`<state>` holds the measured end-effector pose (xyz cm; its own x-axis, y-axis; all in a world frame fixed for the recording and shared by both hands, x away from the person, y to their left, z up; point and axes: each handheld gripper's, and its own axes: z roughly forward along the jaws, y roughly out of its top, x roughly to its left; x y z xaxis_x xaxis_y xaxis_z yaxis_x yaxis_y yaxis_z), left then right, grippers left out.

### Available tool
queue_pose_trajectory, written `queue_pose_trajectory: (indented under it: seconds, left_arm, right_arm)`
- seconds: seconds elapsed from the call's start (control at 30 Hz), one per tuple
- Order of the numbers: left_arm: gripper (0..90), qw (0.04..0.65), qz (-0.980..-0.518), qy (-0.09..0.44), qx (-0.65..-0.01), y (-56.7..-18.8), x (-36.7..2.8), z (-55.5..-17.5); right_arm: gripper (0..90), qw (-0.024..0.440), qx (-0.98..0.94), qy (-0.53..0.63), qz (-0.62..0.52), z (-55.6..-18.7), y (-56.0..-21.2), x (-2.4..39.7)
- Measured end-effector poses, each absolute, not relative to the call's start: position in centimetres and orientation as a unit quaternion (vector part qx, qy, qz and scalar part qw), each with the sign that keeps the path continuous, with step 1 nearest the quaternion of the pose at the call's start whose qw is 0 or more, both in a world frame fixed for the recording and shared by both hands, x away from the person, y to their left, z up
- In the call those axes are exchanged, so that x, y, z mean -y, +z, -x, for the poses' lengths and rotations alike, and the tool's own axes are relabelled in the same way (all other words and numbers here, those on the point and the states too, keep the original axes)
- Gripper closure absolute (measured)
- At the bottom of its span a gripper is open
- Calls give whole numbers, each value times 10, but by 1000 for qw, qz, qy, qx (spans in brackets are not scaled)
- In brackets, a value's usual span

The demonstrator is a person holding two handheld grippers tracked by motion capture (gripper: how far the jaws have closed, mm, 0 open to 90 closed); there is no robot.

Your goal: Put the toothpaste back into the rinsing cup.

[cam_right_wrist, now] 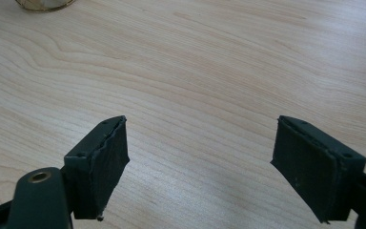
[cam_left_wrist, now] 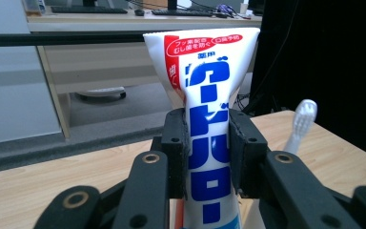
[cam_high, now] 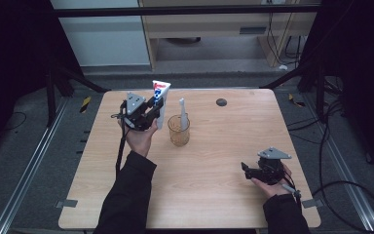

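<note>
A white toothpaste tube (cam_high: 160, 100) with blue and red print stands upright in my left gripper (cam_high: 157, 108), above the table's far left. In the left gripper view both pads press the tube (cam_left_wrist: 208, 143) at its middle, so that gripper (cam_left_wrist: 208, 155) is shut on it. Just to its right stands an amber see-through cup (cam_high: 179, 130) holding a white toothbrush (cam_high: 182, 109), head up; the brush head (cam_left_wrist: 303, 119) shows beside the tube. My right gripper (cam_high: 246, 169) rests low near the table's front right, and its jaws stand wide open over bare wood (cam_right_wrist: 198, 162).
The light wooden table (cam_high: 214, 161) has a small dark round spot (cam_high: 221, 102) near its far edge. The cup's base (cam_right_wrist: 45, 4) is far ahead of the right gripper. Dark floor, cables and metal rails surround the table.
</note>
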<state>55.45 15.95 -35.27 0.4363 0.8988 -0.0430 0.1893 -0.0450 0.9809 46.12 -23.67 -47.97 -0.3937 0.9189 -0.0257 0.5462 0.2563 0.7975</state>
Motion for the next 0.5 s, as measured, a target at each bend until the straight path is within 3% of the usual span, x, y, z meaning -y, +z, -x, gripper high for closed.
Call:
queue_pose_trajectory:
  seconds: [0.5]
  left_arm:
    - [703, 563, -634, 331, -414, -360, -139, -573]
  right_arm:
    - [193, 253, -751, 367, -488, -462, -481, 237]
